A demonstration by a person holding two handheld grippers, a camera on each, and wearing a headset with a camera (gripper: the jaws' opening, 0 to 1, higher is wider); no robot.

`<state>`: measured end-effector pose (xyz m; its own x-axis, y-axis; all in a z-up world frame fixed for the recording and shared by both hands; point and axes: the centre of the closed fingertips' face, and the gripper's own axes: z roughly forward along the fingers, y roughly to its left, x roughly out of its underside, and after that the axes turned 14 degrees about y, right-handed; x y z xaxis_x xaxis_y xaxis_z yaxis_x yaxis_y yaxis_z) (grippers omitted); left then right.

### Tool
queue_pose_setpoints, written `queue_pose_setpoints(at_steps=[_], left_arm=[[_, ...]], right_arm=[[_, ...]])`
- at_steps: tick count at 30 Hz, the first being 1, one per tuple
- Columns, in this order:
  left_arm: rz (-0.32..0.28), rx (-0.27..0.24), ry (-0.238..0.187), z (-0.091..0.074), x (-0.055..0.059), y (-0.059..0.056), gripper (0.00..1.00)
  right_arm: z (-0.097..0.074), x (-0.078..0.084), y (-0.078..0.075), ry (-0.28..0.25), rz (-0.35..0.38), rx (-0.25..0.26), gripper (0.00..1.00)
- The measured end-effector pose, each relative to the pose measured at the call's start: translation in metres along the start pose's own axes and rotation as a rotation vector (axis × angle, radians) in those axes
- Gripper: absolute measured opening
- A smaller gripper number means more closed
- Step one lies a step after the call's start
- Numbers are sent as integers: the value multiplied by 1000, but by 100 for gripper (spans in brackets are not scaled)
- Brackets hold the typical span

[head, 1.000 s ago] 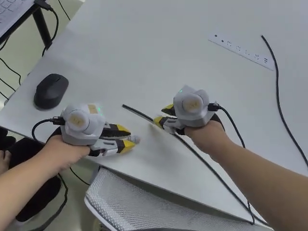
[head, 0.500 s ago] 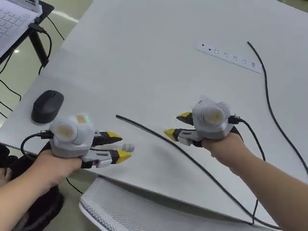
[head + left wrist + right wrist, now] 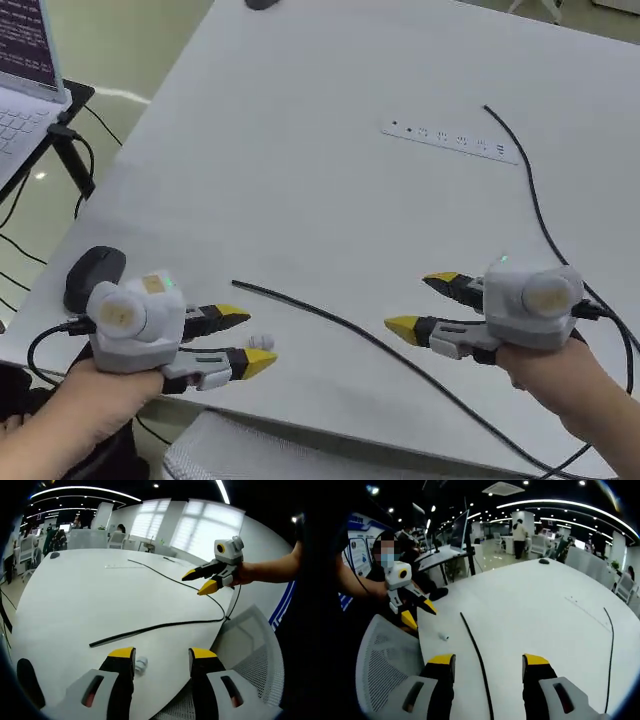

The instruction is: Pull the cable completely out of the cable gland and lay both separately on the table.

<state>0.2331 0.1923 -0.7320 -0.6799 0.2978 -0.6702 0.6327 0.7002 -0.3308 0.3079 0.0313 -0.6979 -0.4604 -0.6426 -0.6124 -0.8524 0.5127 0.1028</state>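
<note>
1. Two claws of mine hang over a white table (image 3: 330, 180) in a wide open office, with strip lights overhead, bright windows on one side, and desks and people further back
2. On the far part of the table lies a white power strip (image 3: 450, 140); a black cord (image 3: 531, 205) curves from near its end toward my right side
3. Near the table's left edge sits a dark mouse (image 3: 92, 275); past that edge is an open laptop (image 3: 25, 80), and a grey mesh chair (image 3: 230, 450) shows below the near edge
4. The cable (image 3: 330, 316) lies flat across the near part of the table, its free end near the gland (image 3: 260, 343) but apart from it
5. The gland, small and white, lies on the table between the tips of my left claw (image 3: 162, 654), close by one tip; I cannot tell whether they touch
6. My left claw's jaws stand apart and grip nothing
7. My right claw (image 3: 489, 660) is held above the table, jaws wide apart and gripping nothing, and in the right gripper view the cable runs under the gap between them
</note>
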Motion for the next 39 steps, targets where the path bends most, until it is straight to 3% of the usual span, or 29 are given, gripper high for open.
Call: queue_pose_setpoints(at_steps=[4, 10, 17, 22, 25, 30, 33, 35, 38, 39], left_arm=[[-3, 6, -8, -7, -8, -13, 45], [-15, 3, -26, -15, -18, -25, 54], [-2, -26, -48, -26, -29, -38, 61], [11, -44, -57, -27, -37, -46, 65], [53, -71, -42, -27, -39, -50, 68], [40, -102, -18, -20, -35, -48, 82], [50, -124, 2, -18, -31, -48, 84], [42, -126, 13, -18, -29, -47, 85], [-25, -120, 8, -17, -25, -44, 90], [-27, -123, 16, -16, -23, -43, 92]], right_arm=[[-31, 4, 0, -68, 95, -11, 55], [-61, 16, 6, -118, 98, -8, 61], [-88, 43, -5, -169, 169, 30, 64], [-95, 67, -4, -154, 144, 64, 68], [-97, 76, 0, -168, 144, 62, 74], [-94, 94, 7, -158, 153, 41, 81], [-93, 99, 10, -152, 160, 18, 87], [-92, 102, 12, -135, 149, 9, 93], [-86, 113, 13, -79, 185, -26, 99], [-87, 110, 11, -96, 176, -21, 99]])
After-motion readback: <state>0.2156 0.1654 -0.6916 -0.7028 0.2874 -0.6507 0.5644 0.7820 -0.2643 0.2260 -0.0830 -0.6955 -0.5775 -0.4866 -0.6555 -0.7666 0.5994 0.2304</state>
